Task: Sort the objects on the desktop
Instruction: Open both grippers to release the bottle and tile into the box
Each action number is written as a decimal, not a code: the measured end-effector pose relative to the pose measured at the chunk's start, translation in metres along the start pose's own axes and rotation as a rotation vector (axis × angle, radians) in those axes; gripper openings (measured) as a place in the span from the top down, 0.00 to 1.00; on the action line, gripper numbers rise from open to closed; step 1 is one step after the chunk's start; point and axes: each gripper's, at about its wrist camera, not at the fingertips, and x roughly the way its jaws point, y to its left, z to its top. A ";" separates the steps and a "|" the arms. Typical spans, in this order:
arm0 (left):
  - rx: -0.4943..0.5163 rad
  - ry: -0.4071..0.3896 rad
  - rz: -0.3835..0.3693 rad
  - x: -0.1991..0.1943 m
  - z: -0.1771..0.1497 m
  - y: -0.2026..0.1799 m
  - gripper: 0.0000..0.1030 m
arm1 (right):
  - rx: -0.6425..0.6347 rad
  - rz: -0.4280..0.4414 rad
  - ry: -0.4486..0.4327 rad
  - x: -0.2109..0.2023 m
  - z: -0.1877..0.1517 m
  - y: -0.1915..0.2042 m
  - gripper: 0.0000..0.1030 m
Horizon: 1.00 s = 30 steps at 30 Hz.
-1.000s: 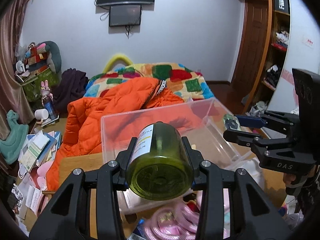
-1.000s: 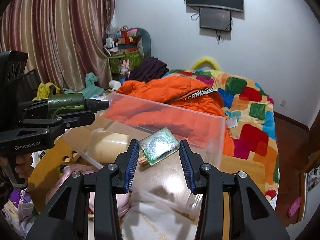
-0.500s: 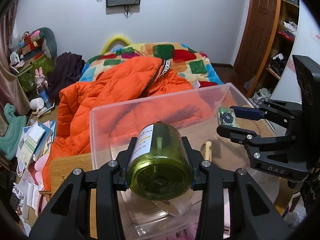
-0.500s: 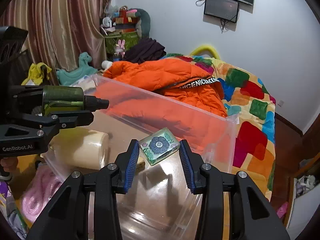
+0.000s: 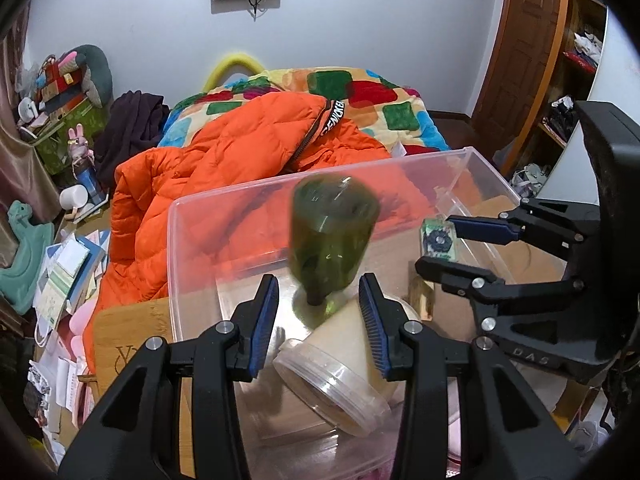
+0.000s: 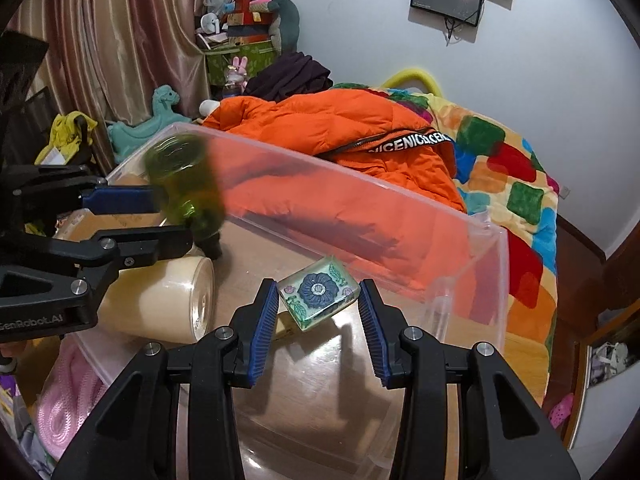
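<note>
A green bottle (image 5: 332, 236) is blurred, neck down, inside the clear plastic bin (image 5: 192, 216), just ahead of my left gripper (image 5: 318, 320), which is open and empty. The bottle also shows in the right wrist view (image 6: 188, 184). A cream jar (image 5: 340, 360) lies on its side in the bin below it. My right gripper (image 6: 318, 320) is open over the bin (image 6: 480, 264); a flower-patterned clear block (image 6: 318, 292) is loose between its fingers, tilted, and also shows in the left wrist view (image 5: 438, 238).
An orange jacket (image 5: 224, 160) and a patchwork blanket (image 6: 512, 168) lie on the bed behind the bin. Pink rope (image 6: 64, 400) lies beside the bin on the wooden desk (image 5: 124, 332). Books and toys (image 5: 68, 272) clutter the floor at the left.
Both grippers moved over the bin and opened. The green bottle left the left gripper and is tipping neck-down into the bin. The patterned block has come free of the right gripper's fingers.
</note>
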 end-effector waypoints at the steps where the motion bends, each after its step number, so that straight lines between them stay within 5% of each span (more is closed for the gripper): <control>1: 0.005 -0.003 0.005 -0.001 0.000 -0.001 0.57 | -0.003 0.000 0.003 0.001 0.000 0.002 0.64; 13: 0.041 -0.035 0.030 -0.013 -0.003 -0.009 0.44 | -0.011 -0.034 -0.036 -0.013 -0.002 0.010 0.61; 30: 0.052 -0.132 0.070 -0.068 -0.016 -0.023 0.14 | -0.012 -0.111 -0.153 -0.081 -0.025 0.016 0.28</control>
